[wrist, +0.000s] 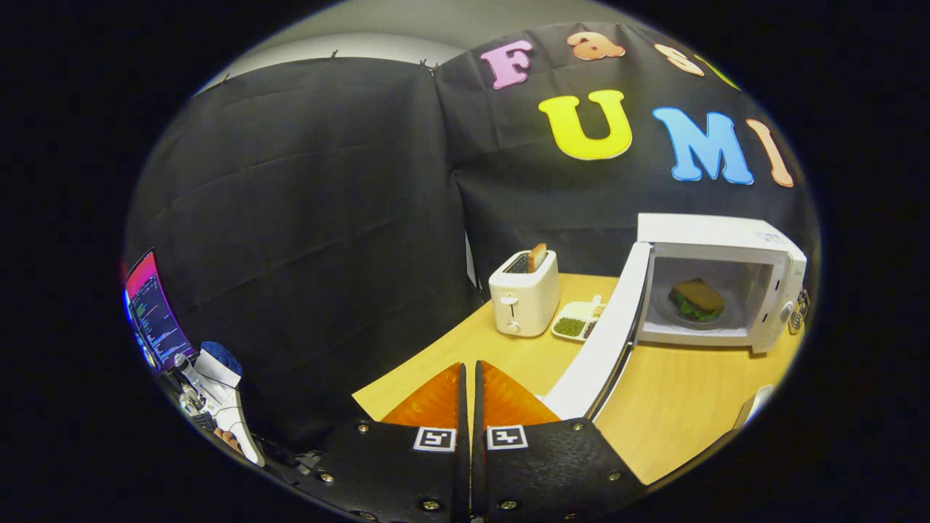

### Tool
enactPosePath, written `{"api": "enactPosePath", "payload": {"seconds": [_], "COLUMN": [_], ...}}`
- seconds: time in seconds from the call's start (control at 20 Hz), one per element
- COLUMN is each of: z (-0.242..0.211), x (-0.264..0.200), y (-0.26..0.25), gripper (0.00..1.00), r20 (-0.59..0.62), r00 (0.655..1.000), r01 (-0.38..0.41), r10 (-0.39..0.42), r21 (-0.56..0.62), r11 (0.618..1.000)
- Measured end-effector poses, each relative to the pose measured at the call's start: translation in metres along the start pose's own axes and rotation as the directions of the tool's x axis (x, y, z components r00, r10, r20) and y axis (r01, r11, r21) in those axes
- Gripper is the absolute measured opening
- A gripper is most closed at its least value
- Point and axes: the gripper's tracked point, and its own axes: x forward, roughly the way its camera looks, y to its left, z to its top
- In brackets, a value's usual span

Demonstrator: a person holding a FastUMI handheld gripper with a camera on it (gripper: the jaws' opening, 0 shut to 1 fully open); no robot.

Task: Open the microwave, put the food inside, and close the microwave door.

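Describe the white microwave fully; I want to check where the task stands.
The white box-shaped microwave sits upright on the light wooden table, beyond and to the right of the shut orange gripper fingers. Its white door hangs wide open, swung out toward the fingers, its outer edge close beside the right one. Inside the pale cavity, a sandwich with green filling lies on a round plate. A knob shows on the front panel. A white toaster stands apart, left of it.

table (676, 414) – smooth pale wood | microwave (726, 240) – glossy white plastic | wall – matt cloth
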Motion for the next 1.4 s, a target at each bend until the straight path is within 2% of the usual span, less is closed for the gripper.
{"api": "enactPosePath", "payload": {"seconds": [0.1,0.35,0.65,0.8,1.05,1.4], "z": [-0.014,-0.029,-0.028,-0.027,-0.018,-0.012], "x": [0.005,-0.002,-0.033,-0.052,-0.084,-0.111], "y": [-0.008,-0.023,-0.058,-0.096,-0.17,-0.241], "gripper": [0.02,0.01,0.01,0.01,0.01,0.01], "r20": [-0.024,-0.037,-0.022,-0.006,0.027,0.03], "r00": [0.999,0.998,0.996,0.987,0.951,0.908], "r01": [0.032,0.048,0.083,0.158,0.308,0.418], "r10": [-0.032,-0.049,-0.084,-0.16,-0.307,-0.419], "r21": [-0.015,-0.02,-0.067,-0.097,-0.046,0.019], "r11": [0.999,0.999,0.994,0.983,0.95,0.908]}}
